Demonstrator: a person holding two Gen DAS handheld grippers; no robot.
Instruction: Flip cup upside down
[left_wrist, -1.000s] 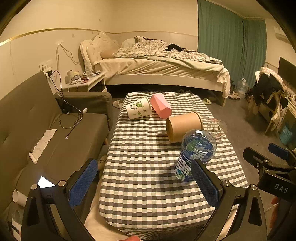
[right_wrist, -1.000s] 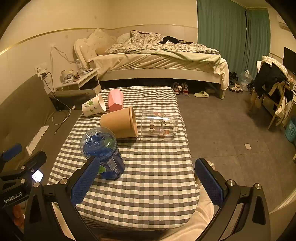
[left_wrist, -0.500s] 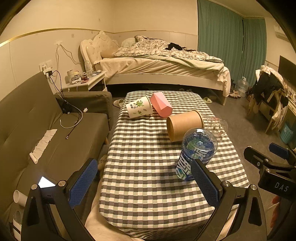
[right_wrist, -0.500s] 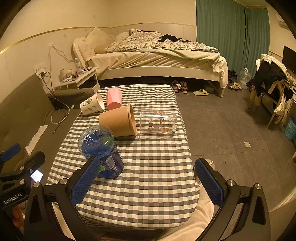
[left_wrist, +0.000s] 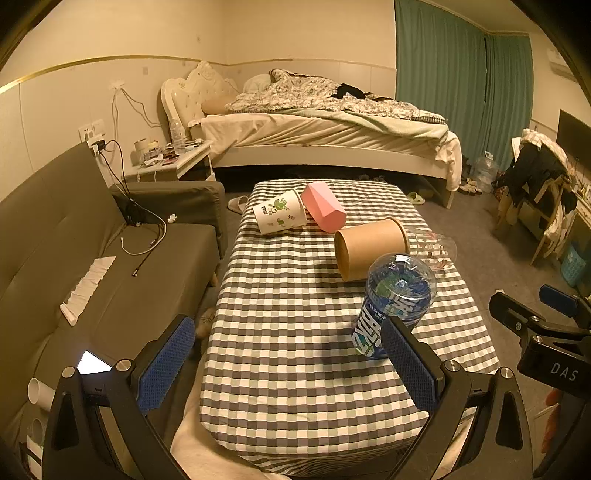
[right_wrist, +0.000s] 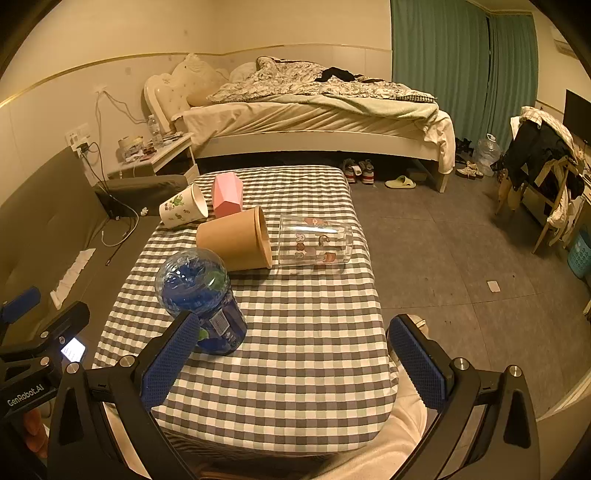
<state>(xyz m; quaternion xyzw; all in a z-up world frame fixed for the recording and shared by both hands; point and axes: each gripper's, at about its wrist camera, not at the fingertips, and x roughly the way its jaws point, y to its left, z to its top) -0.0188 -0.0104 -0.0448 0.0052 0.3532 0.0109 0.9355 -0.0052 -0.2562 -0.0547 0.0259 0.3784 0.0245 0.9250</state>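
Note:
Several cups are on the checked table (left_wrist: 295, 350) (right_wrist: 317, 350). A blue printed plastic cup (left_wrist: 393, 302) (right_wrist: 201, 299) stands bottom up near the front. A brown paper cup (left_wrist: 371, 247) (right_wrist: 236, 240), a clear glass with cartoon prints (left_wrist: 434, 249) (right_wrist: 314, 243), a white paper cup with green prints (left_wrist: 280, 216) (right_wrist: 183, 210) and a pink faceted cup (left_wrist: 323, 206) (right_wrist: 226, 194) lie on their sides. My left gripper (left_wrist: 286, 365) and right gripper (right_wrist: 291, 358) are open and empty at the table's near edge.
A grey sofa (left_wrist: 74, 258) with cables and a lit phone (left_wrist: 92, 363) runs along the table's left. A bed (right_wrist: 314, 110) stands behind. A chair with clothes (right_wrist: 539, 162) is at the far right, across bare floor (right_wrist: 461, 258).
Both grippers have drawn slightly nearer the table, still open. No cup has moved.

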